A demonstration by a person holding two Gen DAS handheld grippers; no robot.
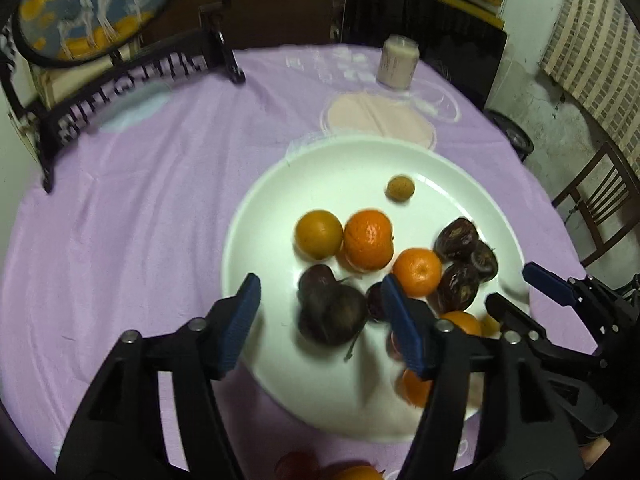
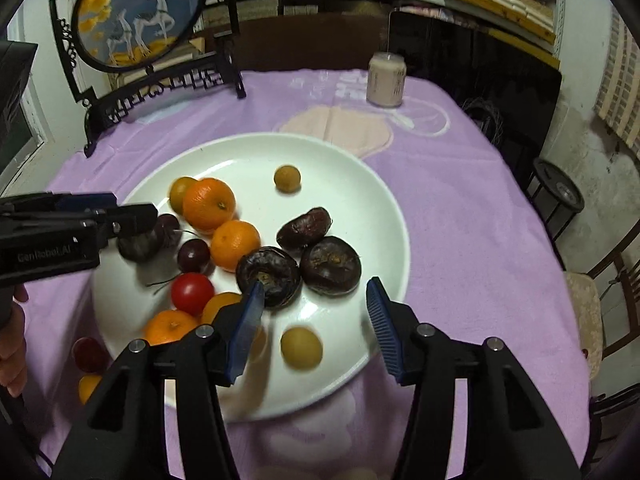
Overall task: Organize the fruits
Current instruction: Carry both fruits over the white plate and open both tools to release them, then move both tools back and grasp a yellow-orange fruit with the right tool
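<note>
Plate (image 2: 360, 184) sat mid-bench (image 2: 460, 200), bare cloth on all sides; left claw (image 1: 320, 304) and right claw (image 2: 316, 300) both gaped, holding nothing, over plate's near rim; plate held four oranges (image 2: 235, 245), three dark wrinkled fruits (image 2: 330, 265), one tomato (image 2: 192, 293); jar (image 2: 386, 79) stood at far edge.

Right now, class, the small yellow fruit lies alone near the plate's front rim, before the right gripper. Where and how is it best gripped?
Grip the yellow fruit across its widest middle, coming down from above with the right gripper, whose jaws stand open. It is round, so any lower or higher grip would probably slip. It lies apart from the other fruit on the white plate, leaving room on both sides.
</note>
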